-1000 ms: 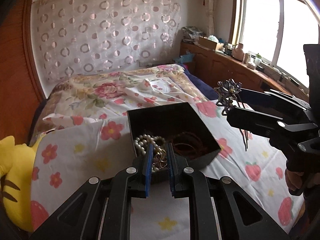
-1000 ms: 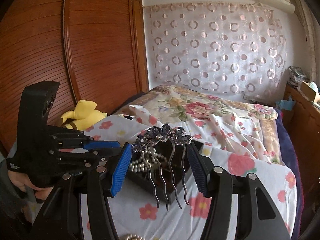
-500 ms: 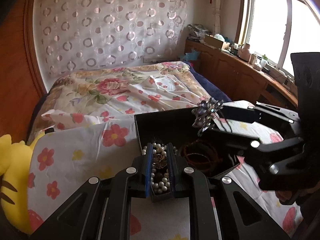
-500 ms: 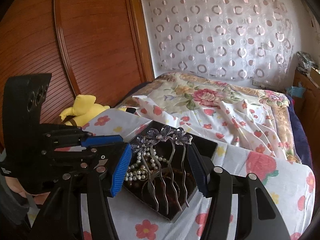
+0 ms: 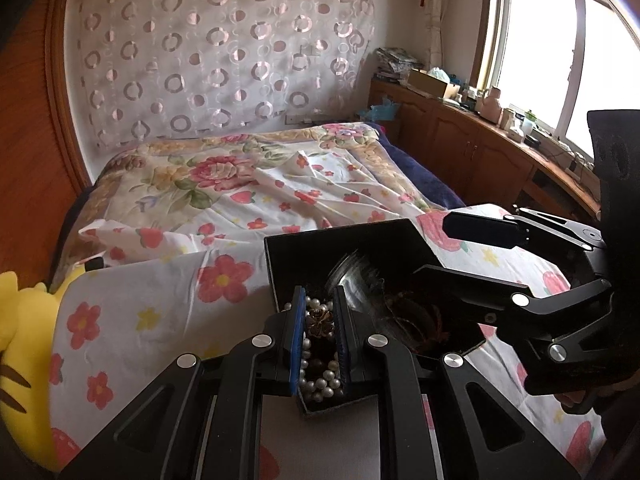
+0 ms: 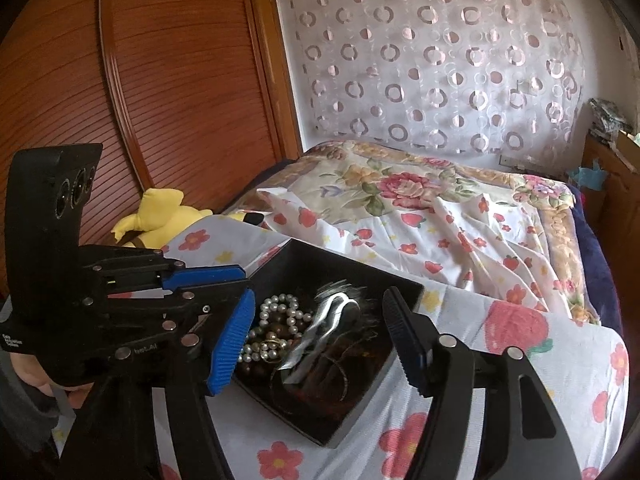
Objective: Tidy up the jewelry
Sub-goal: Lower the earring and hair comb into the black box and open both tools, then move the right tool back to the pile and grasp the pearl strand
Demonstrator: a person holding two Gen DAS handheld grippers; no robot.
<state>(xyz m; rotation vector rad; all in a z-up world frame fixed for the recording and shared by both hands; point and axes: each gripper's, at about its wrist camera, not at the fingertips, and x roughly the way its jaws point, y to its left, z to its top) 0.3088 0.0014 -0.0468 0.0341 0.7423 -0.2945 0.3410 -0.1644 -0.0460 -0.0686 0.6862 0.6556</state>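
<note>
Blown-out window (image 5: pixel 532 40) daylight, fisheye edges (vignetted)

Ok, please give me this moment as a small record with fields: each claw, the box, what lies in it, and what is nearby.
left claw: closed narrowly on the near corner of the black box
right claw: open, holding nothing, poised over the box
box: lidless, resting on the flowered sheet
contents: pearl strand at the left claw's side; dark reddish bangles; one shiny piece, too blurred to name
nearby: yellow plush toy at the sheet's edge
</note>
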